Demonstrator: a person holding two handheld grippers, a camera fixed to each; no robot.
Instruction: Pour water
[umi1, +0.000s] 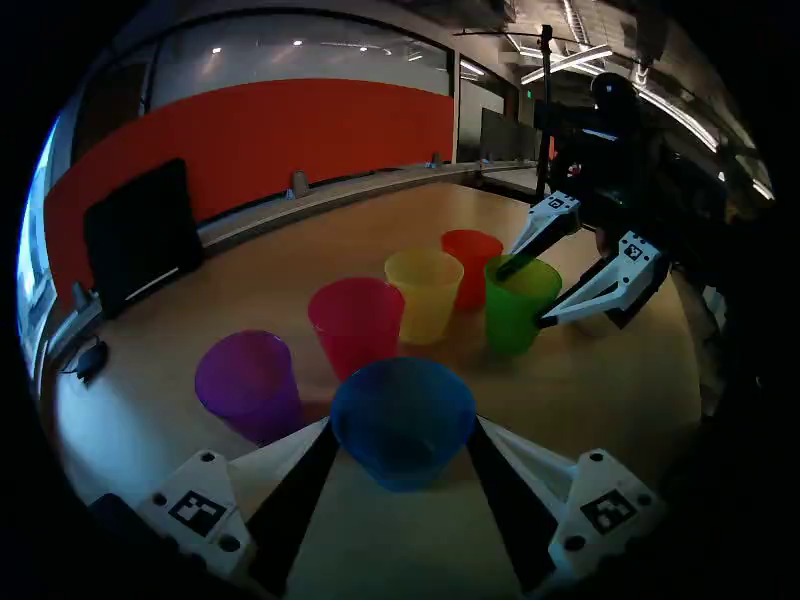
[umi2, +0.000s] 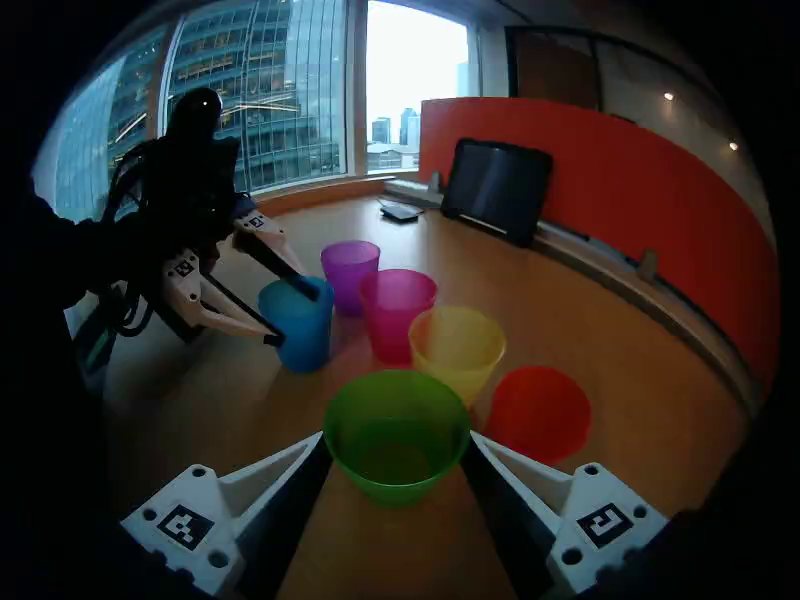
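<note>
Your left tongs clasp the upright translucent blue plastic cup; your right tongs clasp the upright translucent green plastic cup. Both stand on the wooden desk, the green one ahead and right of your left tongs.

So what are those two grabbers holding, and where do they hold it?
The left gripper squeezes the blue plastic cup by its sides, below the rim. The right gripper squeezes the green plastic cup the same way.
</note>
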